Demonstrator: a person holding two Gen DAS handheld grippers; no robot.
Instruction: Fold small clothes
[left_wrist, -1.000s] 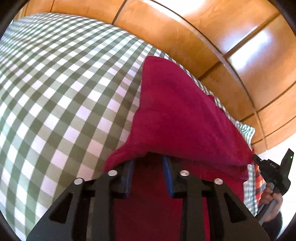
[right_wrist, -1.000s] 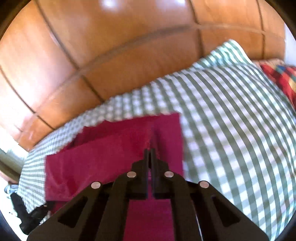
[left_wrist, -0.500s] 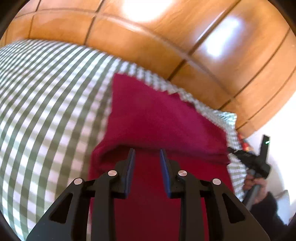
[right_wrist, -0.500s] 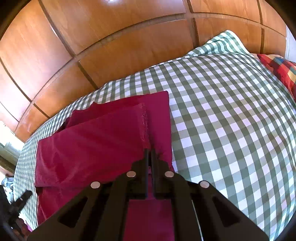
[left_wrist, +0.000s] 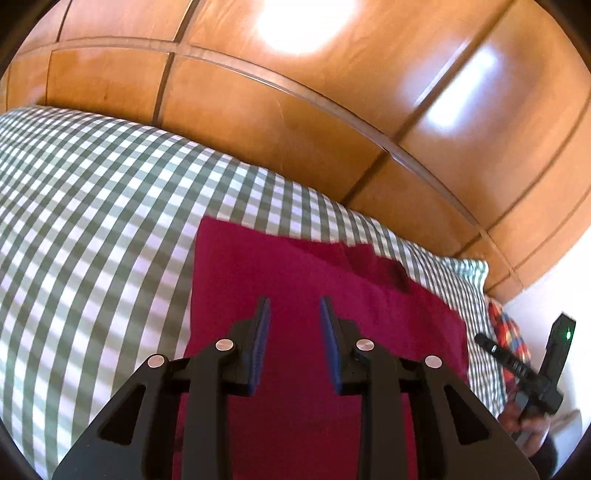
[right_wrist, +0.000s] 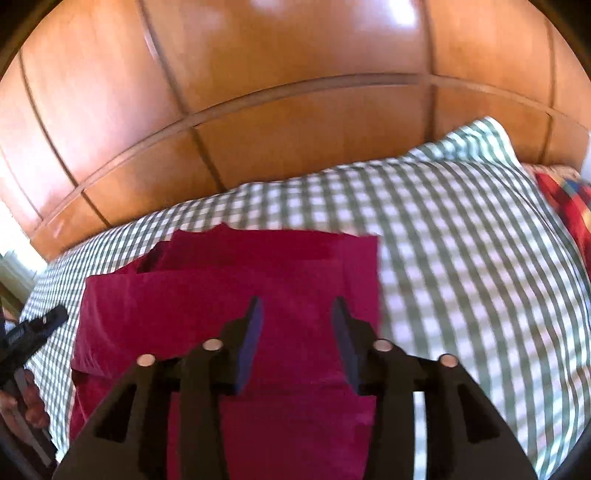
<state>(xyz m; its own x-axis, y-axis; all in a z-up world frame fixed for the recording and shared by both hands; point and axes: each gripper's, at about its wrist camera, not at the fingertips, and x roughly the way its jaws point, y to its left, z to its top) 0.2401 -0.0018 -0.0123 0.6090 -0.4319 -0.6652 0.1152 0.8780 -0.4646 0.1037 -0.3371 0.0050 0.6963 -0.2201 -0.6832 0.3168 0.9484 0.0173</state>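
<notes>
Jaws of both grippers stand apart with nothing between them: the left gripper (left_wrist: 295, 314) hangs above the near part of the red cloth (left_wrist: 295, 266), and the right gripper (right_wrist: 297, 314), whose jaws have just been opening, hangs over the same cloth (right_wrist: 236, 295) from the other side. The cloth lies on the checked bed (left_wrist: 92, 206), one layer doubled over another, close to the wooden headboard (left_wrist: 277, 122).

Risk, as I judge it: the freed top layer is loose and could slide or spring back, so the fold ends up skewed (the far edges already look uneven and stepped). A low pass by either gripper could also drag the soft fabric and rumple it.

From the left wrist, the far right corner shows a dark tucked bit, and the other gripper (left_wrist: 524, 365) appears at the bed's edge. From the right wrist, the top layer's left edge and the strip peeping beyond it are plainer, and a plaid cloth (right_wrist: 565, 199) lies far right.
</notes>
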